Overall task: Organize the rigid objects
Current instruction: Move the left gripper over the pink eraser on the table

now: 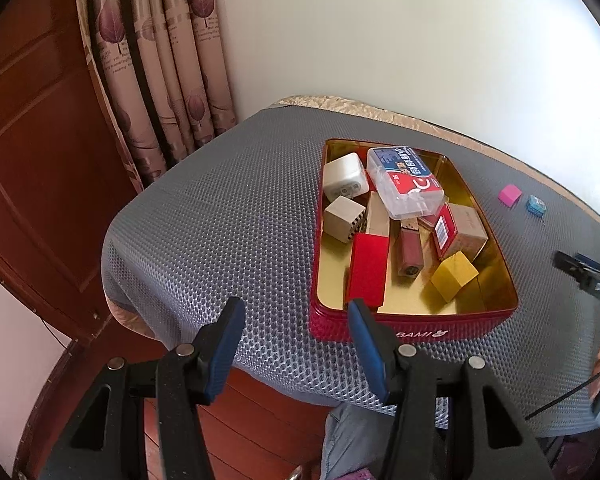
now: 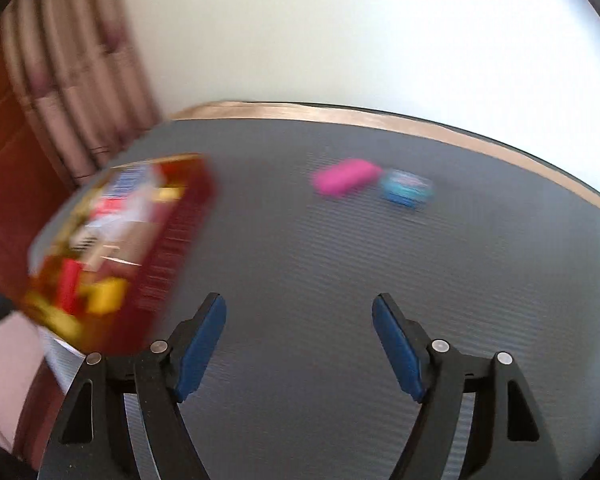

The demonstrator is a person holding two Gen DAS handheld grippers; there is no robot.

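Pink block (image 2: 346,176) and blue item (image 2: 406,187) lie near the tabletop's (image 2: 300,260) far edge, beyond the empty, spread right hand-held gripper (image 2: 299,346); a hurried reach could knock them off. Left hand-held gripper (image 1: 296,346), spread, fronts the red tin (image 1: 412,324).

One red rectangular metal tin with a gold interior (image 1: 414,326) stood on one grey mesh-textured table mat (image 1: 228,216). Counted inside the tin were: two white cube-shaped plug adapters (image 1: 345,174); one clear plastic box with a blue and red label (image 1: 405,181); one red flat rectangular block (image 1: 368,270); one yellow wooden cube (image 1: 455,276); one brown cardboard box (image 1: 469,232); one brown lipstick-like tube (image 1: 410,252). Loose on the mat lay two items: one pink eraser-like block (image 1: 509,195) and one small blue object (image 1: 536,204)
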